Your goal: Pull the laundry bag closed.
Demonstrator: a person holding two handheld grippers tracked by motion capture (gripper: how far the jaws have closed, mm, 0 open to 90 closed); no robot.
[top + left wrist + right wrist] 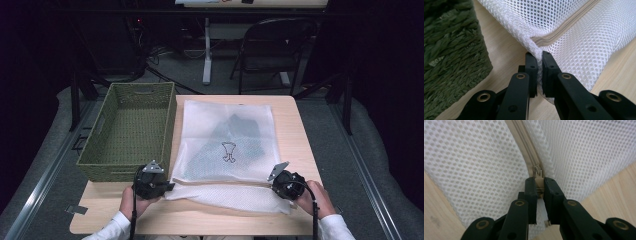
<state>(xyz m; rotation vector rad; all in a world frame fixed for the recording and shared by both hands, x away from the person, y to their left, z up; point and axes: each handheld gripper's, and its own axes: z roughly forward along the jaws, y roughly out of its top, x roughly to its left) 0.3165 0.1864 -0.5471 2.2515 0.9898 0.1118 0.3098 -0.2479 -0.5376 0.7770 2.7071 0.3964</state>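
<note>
Gripping: left gripper (537,75) pinched the white mesh laundry bag's (227,145) near corner; right gripper (538,195) clamped its beige zipper pull (538,173).
Bag: lay flat beside green woven basket (131,131).
Progress: zipper apparently closed; basket empty, transfer remained.

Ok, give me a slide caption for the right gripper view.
Right gripper shut on the zipper pull of a white mesh bag.
</note>
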